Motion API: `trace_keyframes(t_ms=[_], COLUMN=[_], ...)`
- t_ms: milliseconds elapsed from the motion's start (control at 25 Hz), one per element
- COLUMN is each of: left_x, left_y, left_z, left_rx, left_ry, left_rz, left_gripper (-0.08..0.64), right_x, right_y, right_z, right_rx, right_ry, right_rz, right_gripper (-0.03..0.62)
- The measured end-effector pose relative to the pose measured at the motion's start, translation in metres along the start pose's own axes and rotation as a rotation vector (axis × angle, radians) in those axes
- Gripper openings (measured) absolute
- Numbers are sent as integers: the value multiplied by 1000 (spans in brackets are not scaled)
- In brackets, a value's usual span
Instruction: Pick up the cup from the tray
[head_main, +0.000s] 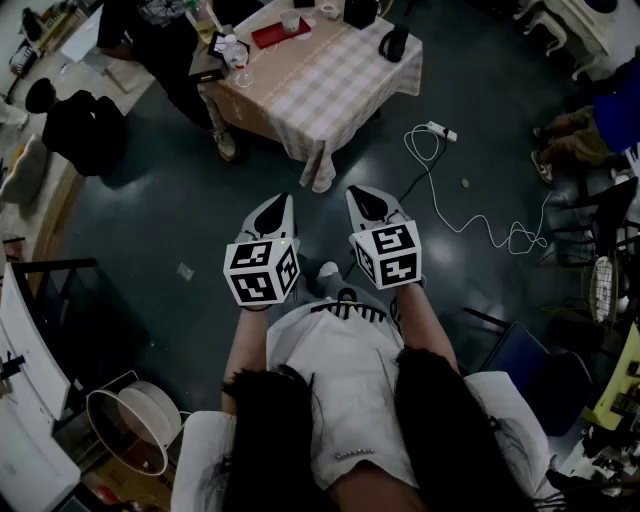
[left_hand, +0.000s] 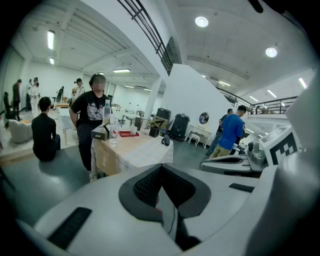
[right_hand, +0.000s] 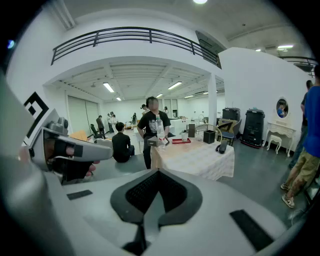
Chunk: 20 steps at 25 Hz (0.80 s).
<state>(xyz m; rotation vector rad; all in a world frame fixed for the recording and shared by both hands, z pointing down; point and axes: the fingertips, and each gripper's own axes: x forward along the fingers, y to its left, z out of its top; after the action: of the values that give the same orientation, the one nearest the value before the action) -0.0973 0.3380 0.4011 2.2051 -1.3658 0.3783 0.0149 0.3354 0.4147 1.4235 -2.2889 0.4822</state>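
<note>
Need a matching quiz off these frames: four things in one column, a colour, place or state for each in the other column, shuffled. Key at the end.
Things
1. tray
2. white cable
3. table
4. left gripper

Descriptions
A. jaws together, nothing between them
B. lying on the floor
C. red
D. pale, with a checked pattern

Pairs: 1-C, 2-B, 3-D, 4-A
</note>
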Motion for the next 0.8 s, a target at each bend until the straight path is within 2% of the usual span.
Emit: trace_keyframes(t_ms=[440,800], left_x=[5,12], left_y=[-2,-1], left_z=[-7,-5], left_rx=[-3,-23], left_ry=[7,-4], left_rz=[10,18], left_gripper=[6,6], right_x=[2,5], right_y=[-3,-12], right_z=[-2,7], right_rx=[-10,52], right_ry=[-5,-63], right_rz=[5,37], right_gripper=[6,11])
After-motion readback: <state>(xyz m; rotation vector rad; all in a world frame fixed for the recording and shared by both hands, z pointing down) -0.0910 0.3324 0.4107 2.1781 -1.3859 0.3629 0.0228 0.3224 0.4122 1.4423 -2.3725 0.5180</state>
